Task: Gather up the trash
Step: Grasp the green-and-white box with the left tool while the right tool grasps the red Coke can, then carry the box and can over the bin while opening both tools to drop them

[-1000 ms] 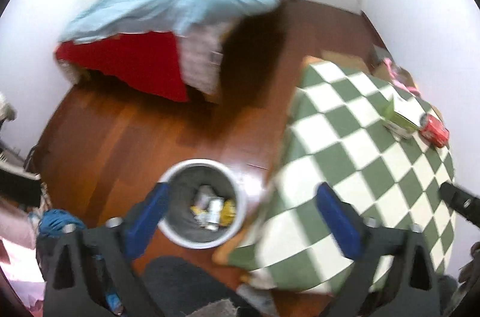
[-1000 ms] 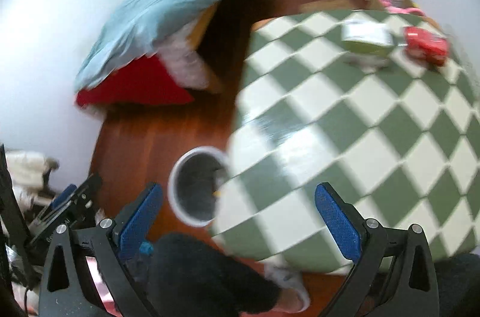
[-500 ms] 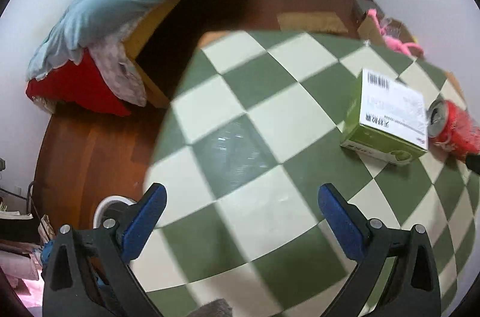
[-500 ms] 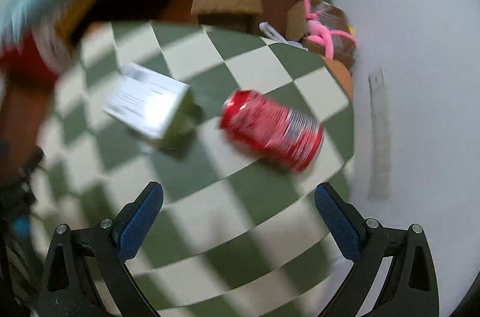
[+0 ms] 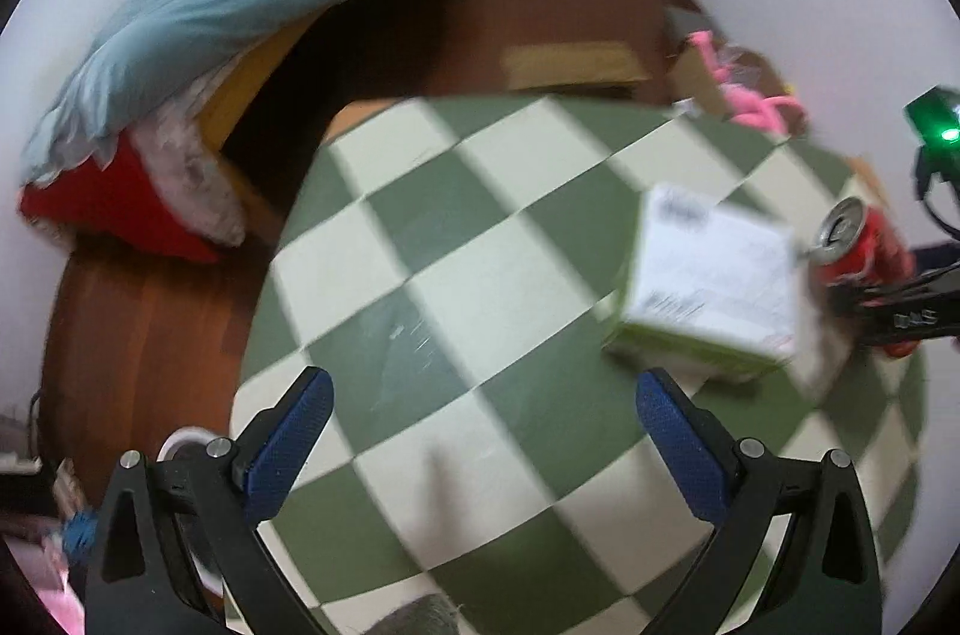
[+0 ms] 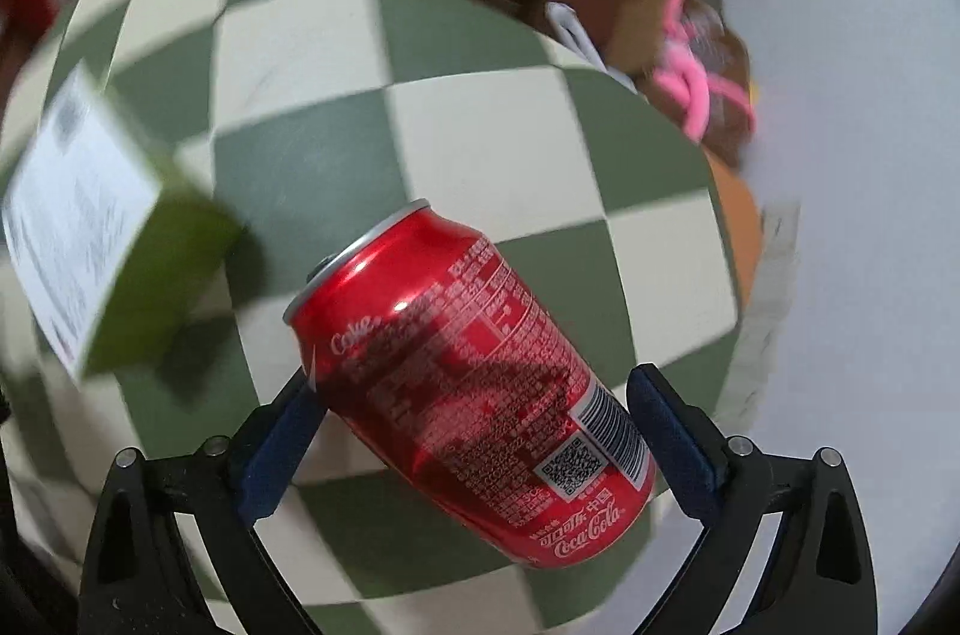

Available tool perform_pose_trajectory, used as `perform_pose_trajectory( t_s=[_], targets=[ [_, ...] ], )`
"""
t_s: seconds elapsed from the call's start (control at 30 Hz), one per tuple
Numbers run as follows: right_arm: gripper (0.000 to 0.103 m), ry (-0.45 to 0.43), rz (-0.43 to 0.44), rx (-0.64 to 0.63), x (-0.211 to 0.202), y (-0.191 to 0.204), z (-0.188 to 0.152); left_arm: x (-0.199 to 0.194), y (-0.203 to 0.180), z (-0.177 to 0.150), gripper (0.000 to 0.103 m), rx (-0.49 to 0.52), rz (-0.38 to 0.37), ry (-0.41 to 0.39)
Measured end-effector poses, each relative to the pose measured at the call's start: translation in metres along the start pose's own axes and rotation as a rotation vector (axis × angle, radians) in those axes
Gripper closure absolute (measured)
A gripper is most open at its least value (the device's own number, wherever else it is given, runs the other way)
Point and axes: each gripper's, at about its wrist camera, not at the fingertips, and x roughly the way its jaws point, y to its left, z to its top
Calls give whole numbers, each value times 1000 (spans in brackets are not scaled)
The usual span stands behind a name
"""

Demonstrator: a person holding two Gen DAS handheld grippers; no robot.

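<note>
Watching from the side: table with the green-and-cream check cloth carries both pieces of trash, box and can, lying just beside each other near the wall-side edge. Bin is only a sliver of white rim on the floor past the left claw, well apart from both. Left claw is wide, empty, hovering over bare cloth. Right claw is wide too, jaws straddling the can, which lies on its side, skewed across the gap; can't tell if the left pad touches it. Risks, my read: closing on a skewed round can could roll or squirt it out toward the table edge and wall. It may also nudge the box. Open top end could drip if anything's left inside. Frames are blurred, so alignment may be off.
</note>
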Motion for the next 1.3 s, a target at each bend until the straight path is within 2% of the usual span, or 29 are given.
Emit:
perform_pose_trajectory(
  t_s=[0.13, 0.3, 0.37, 0.43, 0.47, 0.53, 0.63, 0.7, 0.73, 0.8, 0.87, 1.0, 1.13, 1.3],
  targets=[
    [4, 57, 114, 276, -6, -44, -7, -10, -20, 29, 0, 74, -86, 2],
    [7, 120, 309, 548, -5, -94, -24, 19, -60, 56, 0, 190, -136, 113],
    [10, 120, 332, 599, -2, -105, -33, 33, -75, 58, 0, 231, -127, 157],
    [10, 129, 326, 605, 6, -113, -32, 44, -84, 56, 0, 255, -110, 183],
    [10, 134, 321, 601, 11, -113, -31, 46, -88, 57, 0, 255, -138, 181],
    [10, 135, 339, 592, 20, -109, -30, 48, -90, 60, 0, 233, -142, 193],
    [10, 102, 339, 573, 28, -103, -28, 50, -93, 64, 0, 226, -133, 195],
    [14, 88, 326, 557, 30, -100, -25, 55, -97, 64, 1, 239, -109, 210],
    [14, 83, 321, 553, 33, -101, -22, 59, -98, 62, 3, 246, -104, 221],
    [16, 61, 312, 552, 34, -102, -21, 66, -98, 58, 16, 237, -108, 234],
    [16, 29, 303, 551, 33, -100, -23, 63, -95, 55, 16, 224, -117, 195],
    [18, -11, 267, 543, 24, -92, -32, 52, -90, 48, 18, 234, -122, 164],
    [18, -68, 245, 524, -3, -73, -58, 26, -70, 26, 18, 240, -156, 137],
    [19, -96, 266, 478, -38, -15, -123, -10, -24, -29, 18, 231, -207, 130]
  ],
)
